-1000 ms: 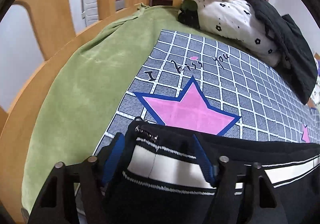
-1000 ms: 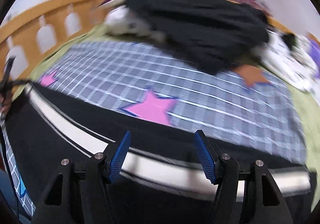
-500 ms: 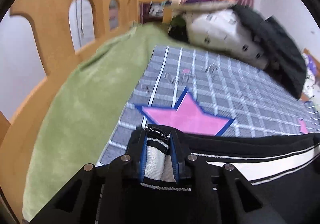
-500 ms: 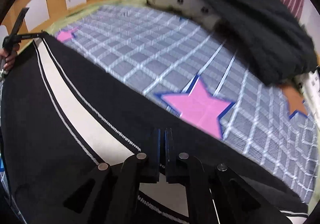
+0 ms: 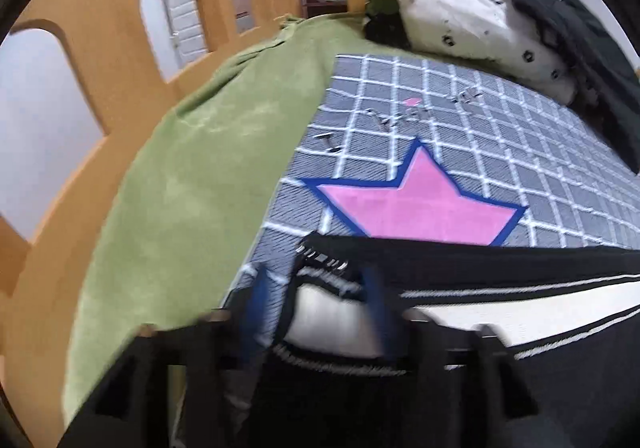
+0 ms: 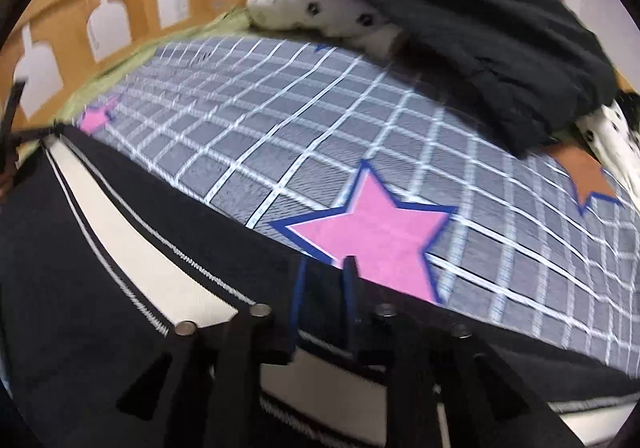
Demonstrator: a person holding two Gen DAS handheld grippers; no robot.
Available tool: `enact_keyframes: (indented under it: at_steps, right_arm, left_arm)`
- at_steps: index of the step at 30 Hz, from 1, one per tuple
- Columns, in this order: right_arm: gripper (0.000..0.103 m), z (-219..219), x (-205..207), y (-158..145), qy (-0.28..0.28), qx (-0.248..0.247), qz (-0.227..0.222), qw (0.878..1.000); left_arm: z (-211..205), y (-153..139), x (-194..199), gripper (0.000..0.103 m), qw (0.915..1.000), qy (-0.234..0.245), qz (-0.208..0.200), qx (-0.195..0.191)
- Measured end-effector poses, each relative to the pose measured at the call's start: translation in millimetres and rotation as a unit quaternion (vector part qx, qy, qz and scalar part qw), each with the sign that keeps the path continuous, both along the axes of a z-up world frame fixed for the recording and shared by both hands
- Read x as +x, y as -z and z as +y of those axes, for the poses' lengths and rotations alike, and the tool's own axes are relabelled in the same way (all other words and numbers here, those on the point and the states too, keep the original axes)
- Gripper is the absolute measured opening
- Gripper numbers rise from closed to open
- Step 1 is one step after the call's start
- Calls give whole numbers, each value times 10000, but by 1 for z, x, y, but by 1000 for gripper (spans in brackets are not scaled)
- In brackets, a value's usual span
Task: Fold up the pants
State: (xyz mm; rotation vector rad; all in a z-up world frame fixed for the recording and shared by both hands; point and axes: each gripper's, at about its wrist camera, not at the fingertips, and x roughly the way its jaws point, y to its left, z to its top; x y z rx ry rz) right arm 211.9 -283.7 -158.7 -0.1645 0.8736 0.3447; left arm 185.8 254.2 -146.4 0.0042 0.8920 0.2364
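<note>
- Black knit with a broad cream stripe edged in thin white piping: the pants (image 5: 500, 288) lie stretched flat across the lower part of both views, on the bed.
- Under them, a grey blanket (image 5: 460, 136) with a white grid, woven-looking, carries a pink star (image 5: 412, 208) outlined in blue; a second pink star (image 6: 368, 232) sits just above the right gripper.
- A soft, suede-like green cover (image 5: 192, 168) slopes down the left of the left-wrist view, against a rounded wooden bed rail (image 5: 100, 48) with arched cut-outs.
- At upper right, a white pillow with black dots (image 5: 472, 20) lies under a rumpled black garment (image 6: 460, 8).
- The left gripper (image 5: 316, 308), blurred, has its blue-padded jaws apart, straddling the ribbed, striped end of the pants without pinching it.
- The right gripper (image 6: 324, 296) has its jaws slightly apart around the dark edge of the pants; whether they pinch the cloth I cannot tell.
- An orange star (image 6: 580, 172) shows at the right edge.
</note>
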Motion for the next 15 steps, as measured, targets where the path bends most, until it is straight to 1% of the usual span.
enact_keyframes:
  at_steps: [1,2,3,5,7,8,10,13,14,15]
  right_arm:
    - [46,-11,-6,-6,81,36,-89,9999]
    - [62,-23,-13,-13,188,0,-203,9996]
    - [64,-37,-20,-18,273,-54,-306,9991]
    - [65,-68,-28,-21,499,-191,-296,9981]
    - [65,-95,-26,-19,711,-293,-61,9970]
    - [65,-106,-23,-18,710,-296,94,9970]
    - [65,-119,-17,-16,599,-323,260,9973]
    - [65,-123,-8,-13,308,-503,164,9981]
    - [62,-120,-5,-6,149,-552,296,9979]
    - [56,-116,-5,0,-31,-591,517,9969]
  left_arm:
    - [1,-1,-4,65,10000,-29,-16,3]
    - [3,-3,-12,65,10000,-19,-76,-57]
    - [3,-5,-19,65,9998,15,-148,-161]
    - [4,-9,-28,66,9990,25,-244,-376]
    - [1,-11,-33,66,9978,54,-336,-573]
    - [-3,-12,-35,66,9974,74,-359,-619]
    - [-12,-12,-32,66,9969,130,-354,-697]
    - [-22,-11,-27,66,9969,179,-285,-718]
    - [-24,-12,-28,66,9972,184,-259,-678]
    - [-27,-13,-27,66,9976,185,-246,-612]
